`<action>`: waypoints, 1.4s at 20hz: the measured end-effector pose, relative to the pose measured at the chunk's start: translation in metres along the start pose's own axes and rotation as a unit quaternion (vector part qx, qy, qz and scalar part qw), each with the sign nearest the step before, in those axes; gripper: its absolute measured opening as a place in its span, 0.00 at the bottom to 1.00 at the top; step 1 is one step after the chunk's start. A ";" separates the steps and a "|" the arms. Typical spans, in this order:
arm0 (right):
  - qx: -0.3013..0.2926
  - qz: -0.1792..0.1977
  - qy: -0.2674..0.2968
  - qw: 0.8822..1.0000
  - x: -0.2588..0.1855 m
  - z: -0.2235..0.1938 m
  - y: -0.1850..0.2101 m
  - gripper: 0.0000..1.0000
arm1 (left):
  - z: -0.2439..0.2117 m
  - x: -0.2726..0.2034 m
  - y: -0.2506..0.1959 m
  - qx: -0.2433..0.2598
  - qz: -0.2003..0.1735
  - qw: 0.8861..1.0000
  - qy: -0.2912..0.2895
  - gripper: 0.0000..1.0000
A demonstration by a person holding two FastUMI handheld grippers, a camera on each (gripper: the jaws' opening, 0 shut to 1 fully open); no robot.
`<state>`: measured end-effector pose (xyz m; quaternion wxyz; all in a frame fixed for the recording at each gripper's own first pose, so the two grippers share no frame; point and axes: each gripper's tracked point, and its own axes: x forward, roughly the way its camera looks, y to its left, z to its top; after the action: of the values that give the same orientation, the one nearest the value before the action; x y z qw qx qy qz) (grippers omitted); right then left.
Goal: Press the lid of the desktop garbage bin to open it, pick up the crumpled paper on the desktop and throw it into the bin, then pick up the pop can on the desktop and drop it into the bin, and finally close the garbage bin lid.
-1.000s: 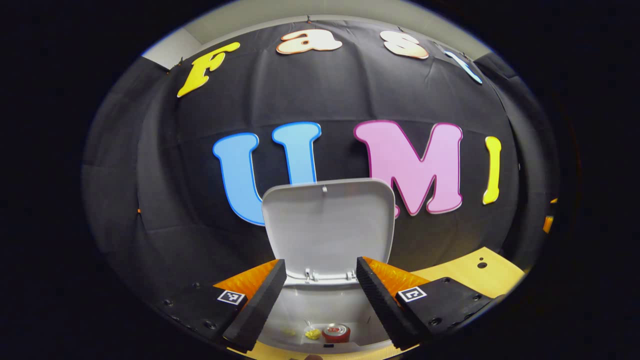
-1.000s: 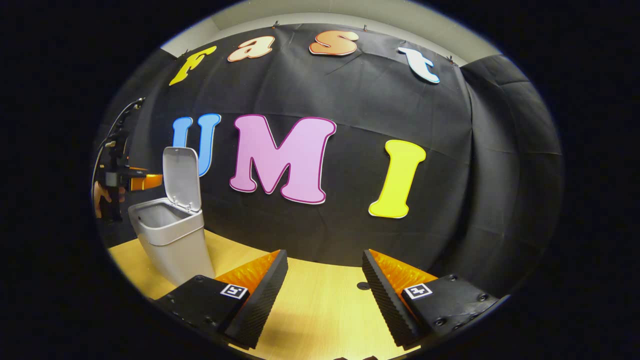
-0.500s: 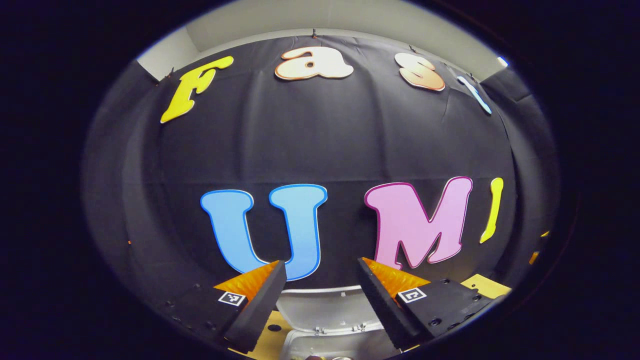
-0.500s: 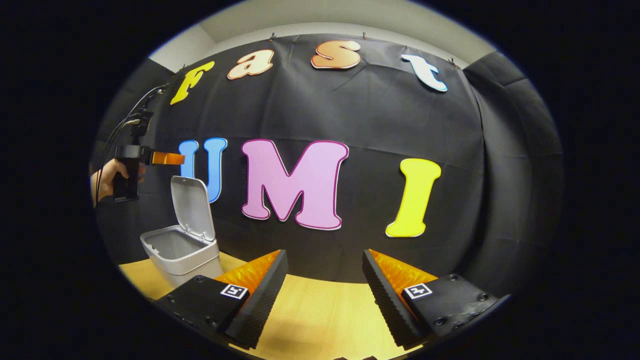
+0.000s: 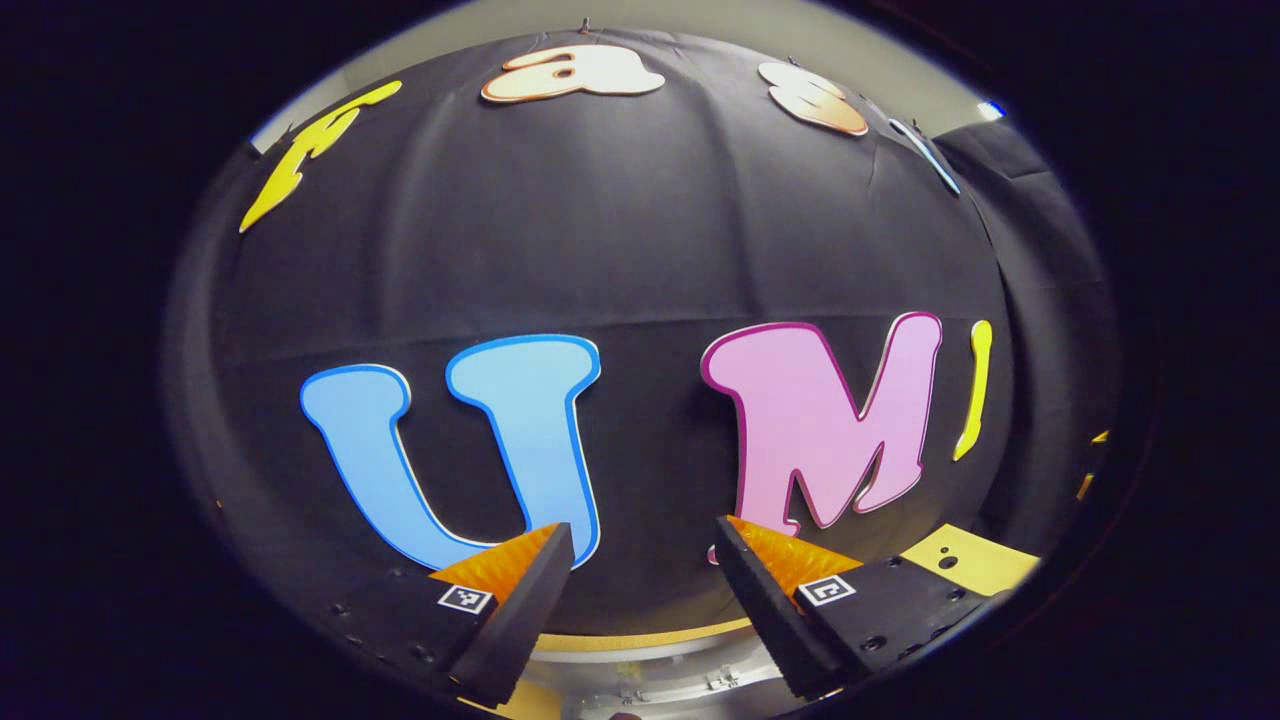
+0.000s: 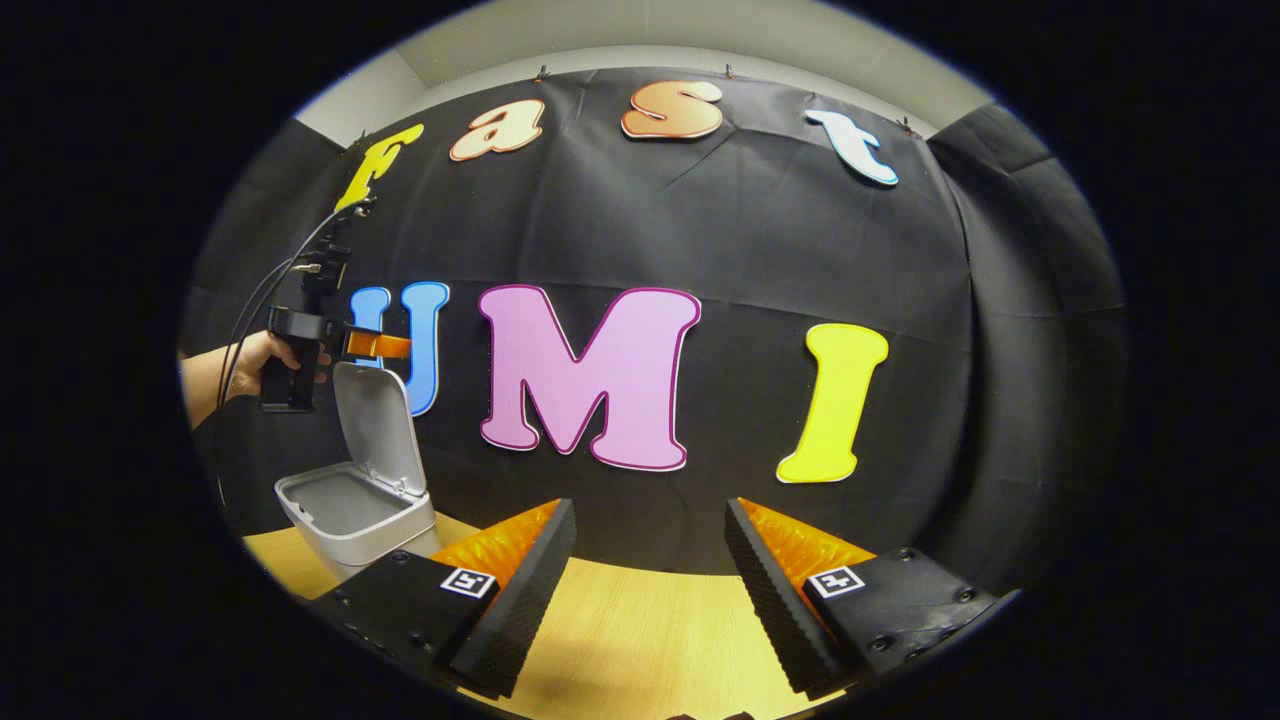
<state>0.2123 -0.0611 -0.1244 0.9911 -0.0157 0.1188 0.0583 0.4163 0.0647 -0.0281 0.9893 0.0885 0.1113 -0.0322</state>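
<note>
Standing at the far left of the wooden table (image 6: pixel 640 640) in the right gripper view, the garbage bin (image 6: pixel 350 510) is open, with its lid (image 6: pixel 378 425) raised upright behind the opening. The left gripper (image 6: pixel 385 346) is held in a hand (image 6: pixel 265 355) just above the top edge of this lid; whether it touches the lid, I cannot tell. In the left gripper view its two fingers are wide apart with nothing between them, and the lid's edge (image 5: pixel 650 675) is seen low between them. The right gripper (image 6: pixel 645 590) is over the table, well apart from the bin to its right, fingers also spread apart and empty. The inside of the bin cannot be seen.
</note>
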 end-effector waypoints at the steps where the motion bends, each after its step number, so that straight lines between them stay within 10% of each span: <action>1: -0.001 -0.001 -0.001 1.000 0.000 -0.001 0.000 0.97 | -0.017 -0.003 0.001 -0.003 -0.001 0.999 0.033 0.95; 15: -0.007 0.003 0.056 0.998 -0.029 -0.043 0.013 0.97 | -0.084 -0.132 0.010 -0.087 0.049 0.995 0.018 0.98; 28: -0.008 -0.001 0.091 0.996 -0.062 -0.078 0.015 0.97 | -0.200 -0.167 -0.030 -0.055 0.075 0.994 0.057 0.98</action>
<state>0.1324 -0.0565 -0.1853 0.9761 -0.0289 0.2078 0.0565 0.2084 0.0789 -0.1869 0.9843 0.0440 0.1622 0.0538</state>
